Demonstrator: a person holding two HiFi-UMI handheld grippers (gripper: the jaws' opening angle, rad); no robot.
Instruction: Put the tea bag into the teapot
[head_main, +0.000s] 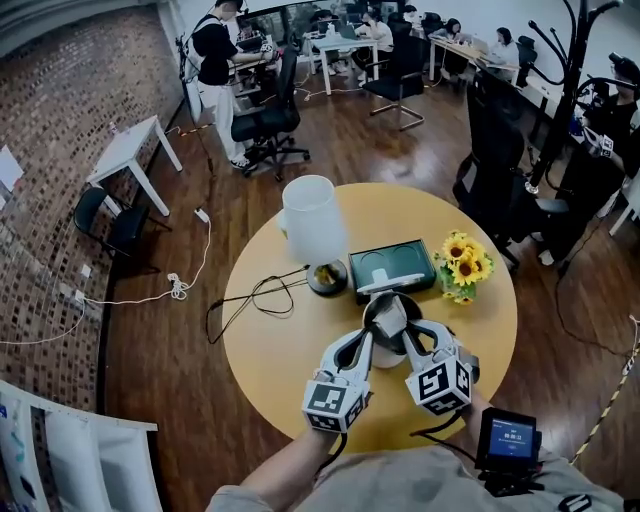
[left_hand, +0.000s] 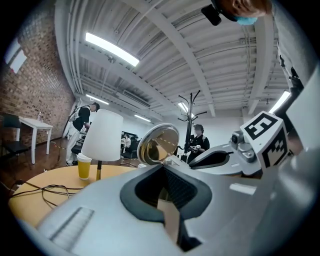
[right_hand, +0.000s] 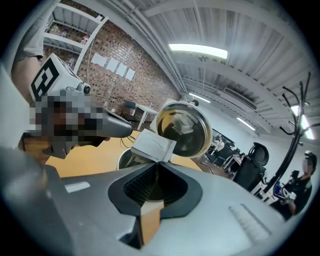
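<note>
Right gripper (right_hand: 158, 164), jaws clamped on a flat white square tea bag (right_hand: 151, 146), above open steel teapot (right_hand: 125, 158); left gripper (left_hand: 162, 166) jaws together.

The teapot (head_main: 411, 307) sits mostly hidden behind the left gripper (head_main: 370, 340), right gripper (head_main: 402, 333) and tea bag (head_main: 388, 317).

No text is legible. The marker cubes (head_main: 335, 402) on the left tool (head_main: 368, 335) and right tool (head_main: 398, 322) bear only black-and-white square patterns. The lit screen (head_main: 510, 437) just behind the right tool is too blurred to read, and the tea bag (right_hand: 152, 145) it grips looks unprinted.
</note>
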